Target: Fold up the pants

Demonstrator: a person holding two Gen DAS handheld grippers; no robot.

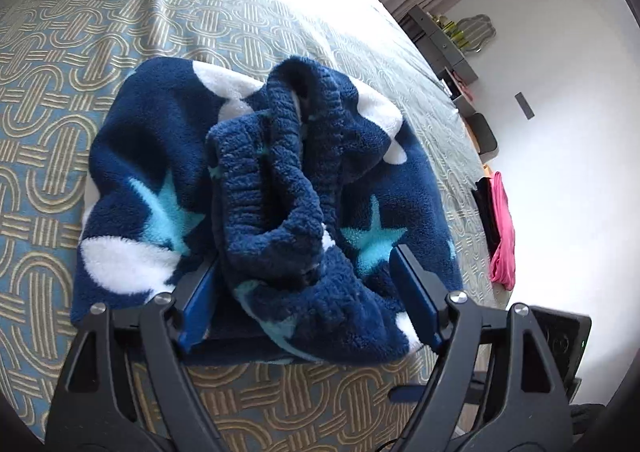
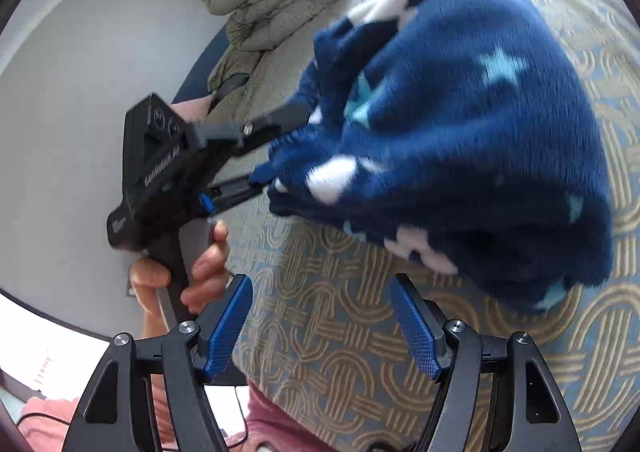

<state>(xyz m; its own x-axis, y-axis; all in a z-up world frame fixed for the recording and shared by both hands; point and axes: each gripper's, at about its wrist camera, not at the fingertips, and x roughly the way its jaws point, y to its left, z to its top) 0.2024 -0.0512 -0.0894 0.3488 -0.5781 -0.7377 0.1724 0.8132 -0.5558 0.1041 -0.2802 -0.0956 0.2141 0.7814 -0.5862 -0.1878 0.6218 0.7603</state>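
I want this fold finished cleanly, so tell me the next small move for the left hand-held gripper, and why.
Probably close the left hand-held gripper on the bunched waistband. Its jaws stand open either side of that ridge of the pants, which lie rumpled on the bedspread. The right hand-held gripper is open and clear of the fabric.
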